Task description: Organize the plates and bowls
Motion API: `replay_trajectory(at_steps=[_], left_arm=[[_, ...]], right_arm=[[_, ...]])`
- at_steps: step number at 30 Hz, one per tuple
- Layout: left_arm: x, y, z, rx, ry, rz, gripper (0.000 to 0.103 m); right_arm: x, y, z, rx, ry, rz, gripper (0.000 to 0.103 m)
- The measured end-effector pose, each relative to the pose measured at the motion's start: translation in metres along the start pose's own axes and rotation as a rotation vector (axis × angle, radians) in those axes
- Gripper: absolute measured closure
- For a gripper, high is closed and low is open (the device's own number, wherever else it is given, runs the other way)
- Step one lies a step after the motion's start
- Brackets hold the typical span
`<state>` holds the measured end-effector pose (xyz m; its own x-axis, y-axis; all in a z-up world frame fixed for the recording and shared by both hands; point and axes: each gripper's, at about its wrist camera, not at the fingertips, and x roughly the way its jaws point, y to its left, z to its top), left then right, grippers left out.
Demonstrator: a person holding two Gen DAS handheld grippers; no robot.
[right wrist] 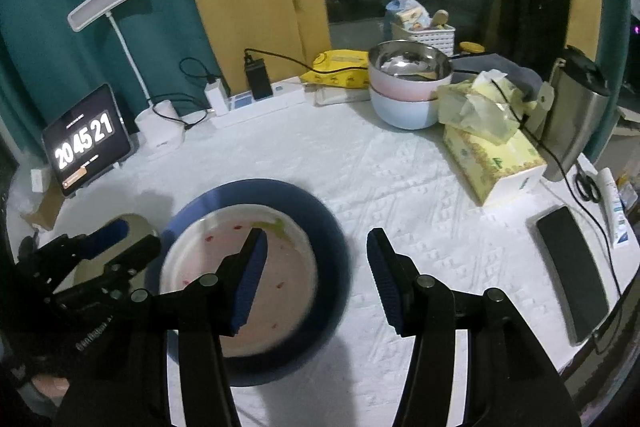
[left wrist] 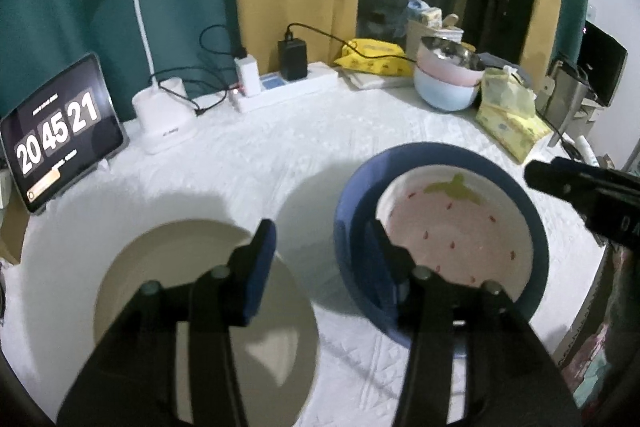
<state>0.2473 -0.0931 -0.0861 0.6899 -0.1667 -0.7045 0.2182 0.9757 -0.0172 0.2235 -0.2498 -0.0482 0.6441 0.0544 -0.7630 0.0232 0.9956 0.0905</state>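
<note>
A pink strawberry-print plate (left wrist: 456, 235) lies inside a blue plate (left wrist: 352, 223) on the white tablecloth; both show in the right wrist view, the strawberry plate (right wrist: 280, 291) on the blue plate (right wrist: 332, 247). A beige plate (left wrist: 168, 259) lies to their left. My left gripper (left wrist: 320, 259) is open, its right finger over the blue plate's left rim, its left finger over the beige plate. My right gripper (right wrist: 314, 279) is open, its jaws astride the blue plate's right rim. Stacked pink and light blue bowls (right wrist: 404, 95) stand at the back.
A tablet clock (left wrist: 60, 135), a desk lamp (left wrist: 160, 123) and a power strip (left wrist: 288, 87) line the back. Tissue packs (right wrist: 492, 155), a steel kettle (right wrist: 576, 107), a dark phone (right wrist: 572, 267) and scissors (right wrist: 588, 187) sit on the right.
</note>
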Motion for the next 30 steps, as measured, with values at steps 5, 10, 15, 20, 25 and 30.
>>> replay_trajectory(at_steps=[5,10,15,20,25,30], left_arm=[[0.006,0.001,-0.005,0.0,0.022,-0.017,0.055],[0.013,0.002,-0.01,-0.006,0.05,-0.035,0.055],[0.016,0.003,-0.011,0.002,0.064,-0.042,0.055],[0.022,0.003,-0.01,0.018,0.072,-0.027,0.055],[0.026,0.001,-0.007,0.044,0.079,-0.008,0.055],[0.03,0.0,-0.006,0.07,0.069,0.009,0.055]], right_arm=[[0.006,-0.018,-0.004,0.016,0.021,0.002,0.048],[0.014,-0.027,-0.009,0.024,0.05,0.015,0.048],[0.023,-0.027,-0.012,0.012,0.079,0.039,0.048],[0.031,-0.028,-0.012,0.008,0.093,0.041,0.048],[0.043,-0.033,-0.014,0.015,0.122,0.024,0.05],[0.052,-0.037,-0.016,0.04,0.135,0.047,0.05]])
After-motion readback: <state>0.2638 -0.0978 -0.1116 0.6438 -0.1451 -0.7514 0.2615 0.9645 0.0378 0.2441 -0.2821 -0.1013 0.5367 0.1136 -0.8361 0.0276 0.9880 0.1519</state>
